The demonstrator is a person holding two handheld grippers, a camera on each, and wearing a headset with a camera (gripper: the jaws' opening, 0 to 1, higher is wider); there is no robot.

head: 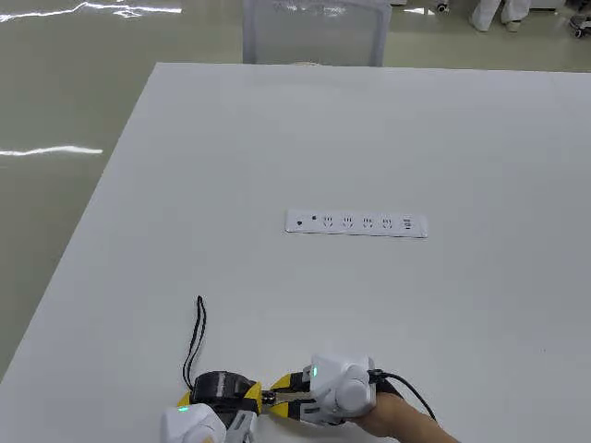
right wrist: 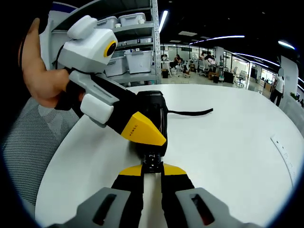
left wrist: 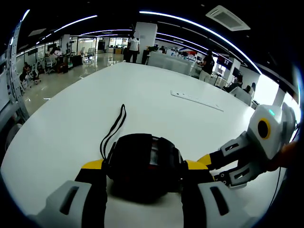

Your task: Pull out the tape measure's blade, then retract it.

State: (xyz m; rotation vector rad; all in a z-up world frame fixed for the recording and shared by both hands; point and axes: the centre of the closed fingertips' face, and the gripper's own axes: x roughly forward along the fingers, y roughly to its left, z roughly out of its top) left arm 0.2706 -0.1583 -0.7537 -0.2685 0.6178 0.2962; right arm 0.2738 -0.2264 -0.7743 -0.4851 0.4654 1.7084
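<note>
Clamping the black tape measure at the table's near edge, the left gripper faces the right gripper pinching its blade tip.

A white workbench stands on glossy pale-green floor.

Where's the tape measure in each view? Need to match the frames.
Head view: tape measure at the bottom edge, left of centre.
Left gripper view: tape measure low centre, held between the jaws.
Right gripper view: tape measure at centre, just beyond the jaw tips.
Shared landmark: the white power strip, mid-table in the head view, upper right in the left gripper view, far right in the right gripper view.
</note>
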